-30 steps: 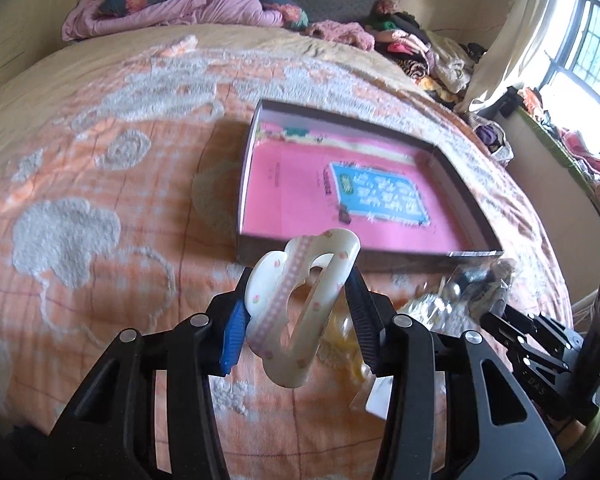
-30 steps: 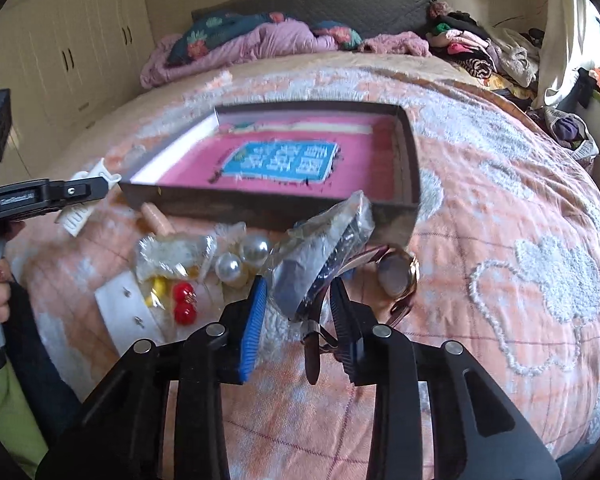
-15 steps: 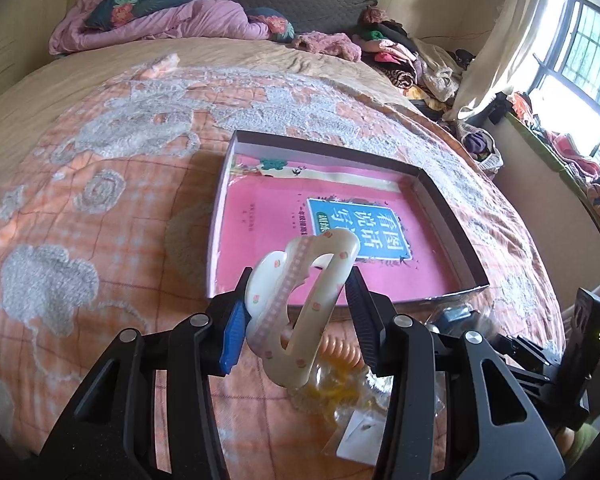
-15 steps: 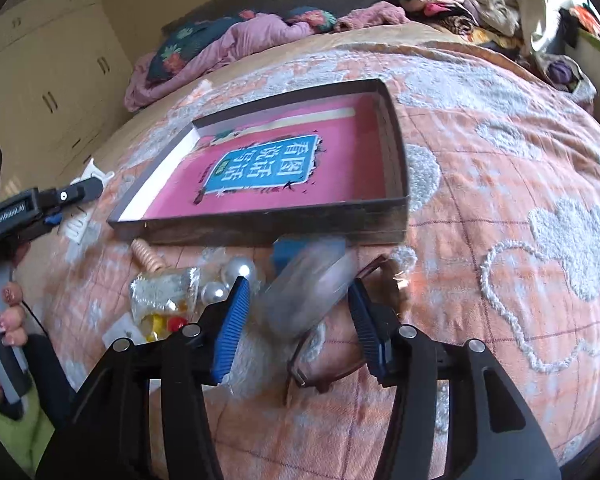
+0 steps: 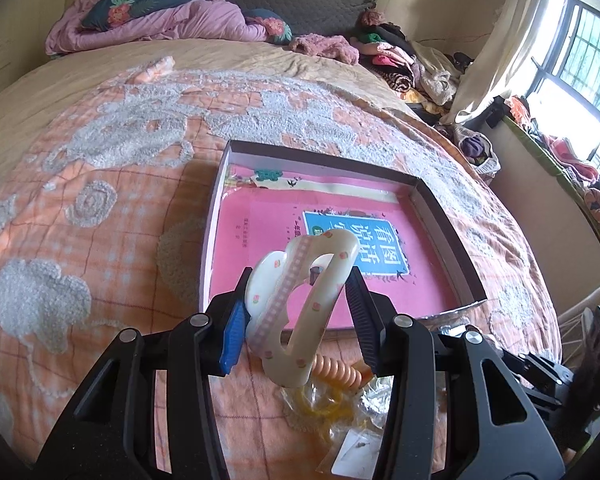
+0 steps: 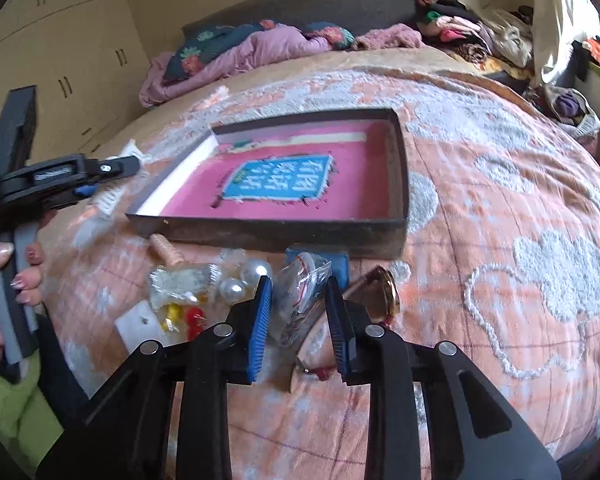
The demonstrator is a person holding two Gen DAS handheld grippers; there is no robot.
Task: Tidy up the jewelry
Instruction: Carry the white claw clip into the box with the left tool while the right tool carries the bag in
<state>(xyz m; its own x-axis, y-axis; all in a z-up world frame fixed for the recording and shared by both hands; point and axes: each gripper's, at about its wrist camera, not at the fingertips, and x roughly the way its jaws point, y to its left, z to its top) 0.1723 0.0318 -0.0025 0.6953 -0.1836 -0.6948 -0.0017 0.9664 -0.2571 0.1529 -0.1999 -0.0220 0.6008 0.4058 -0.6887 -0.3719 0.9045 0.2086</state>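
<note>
Bedspread carries the shallow box, and above its near edge the left gripper, clamped on a cream hair clip, needs lowering inside, while the right gripper pinches a small plastic bag from the jewelry pile.

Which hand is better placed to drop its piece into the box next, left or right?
Left, probably. The left gripper already holds the hair clip up at the box's near edge. The right gripper has just been closing on a plastic bag, still low over the pile before the box.
</note>
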